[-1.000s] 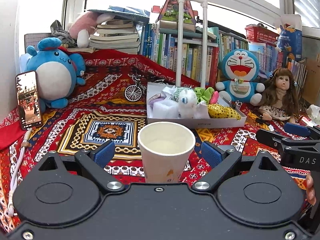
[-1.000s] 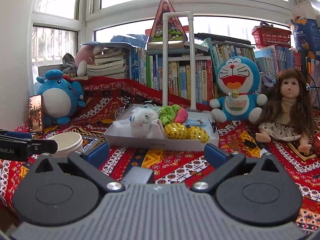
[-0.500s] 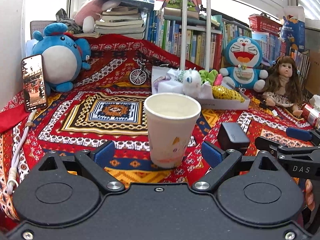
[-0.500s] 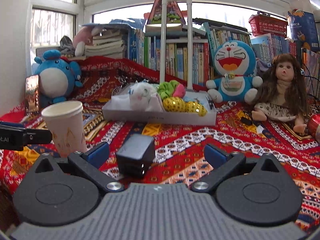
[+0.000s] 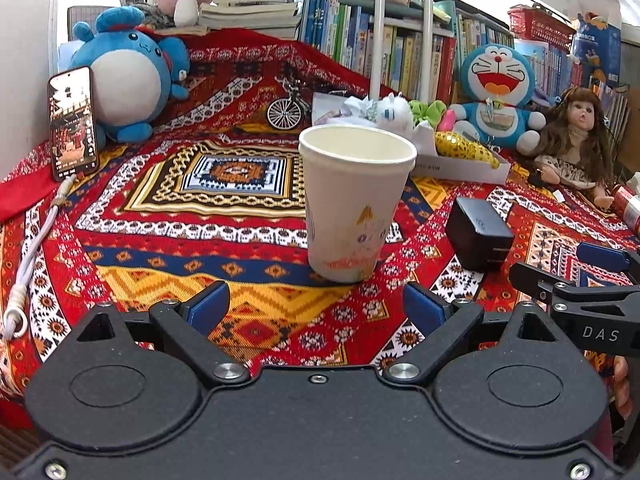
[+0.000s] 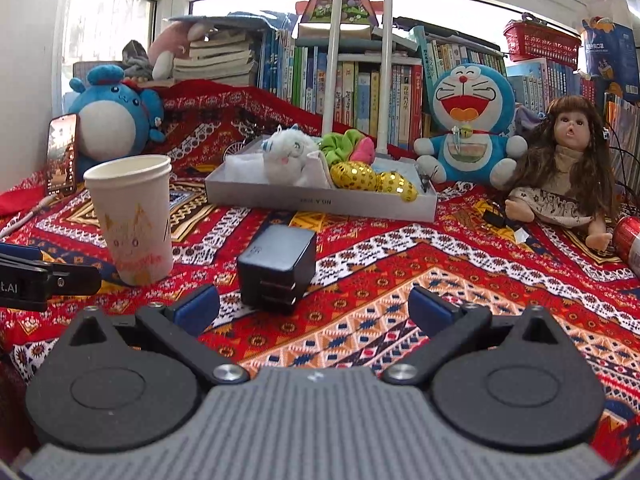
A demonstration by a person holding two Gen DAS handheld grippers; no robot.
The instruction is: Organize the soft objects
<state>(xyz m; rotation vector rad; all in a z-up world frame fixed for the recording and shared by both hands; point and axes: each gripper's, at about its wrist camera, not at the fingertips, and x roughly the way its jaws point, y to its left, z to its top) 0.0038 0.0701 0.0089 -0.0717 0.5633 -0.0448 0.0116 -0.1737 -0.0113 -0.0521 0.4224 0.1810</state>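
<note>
Soft toys fill a shallow white box (image 6: 320, 200) on the far side of a counter covered by a red patterned cloth (image 6: 440, 280): a small white plush (image 6: 286, 156), a green scrunchie (image 6: 340, 146), a pink piece beside it, and a gold spotted scrunchie (image 6: 374, 180) lying against the front wall.

The left gripper (image 5: 316, 306) hovers low over the cloth with its jaws spread wide and nothing between them. Just ahead of its blue pads stands an upright paper cup (image 5: 354, 204), apart from both fingers. The right gripper (image 6: 314, 308) is likewise wide open and holds nothing. A black power adapter (image 6: 278, 268) sits on the cloth just in front of it, nearer its left finger, touching neither. The cup stands to the left of the adapter, and the box lies beyond both.

Further out, a Doraemon plush (image 6: 470, 124) sits right of the box, with a brown-haired doll (image 6: 568, 168) seated beside it. At the left edge a round blue plush (image 5: 124, 80) leans near the wall, with a lit phone (image 5: 72, 122) propped in front of it and a white cable (image 5: 32, 248) trailing down from it. A tiny model bicycle (image 5: 286, 110) stands behind the cup. Rows of books (image 6: 360, 84) line the back under the windows.
</note>
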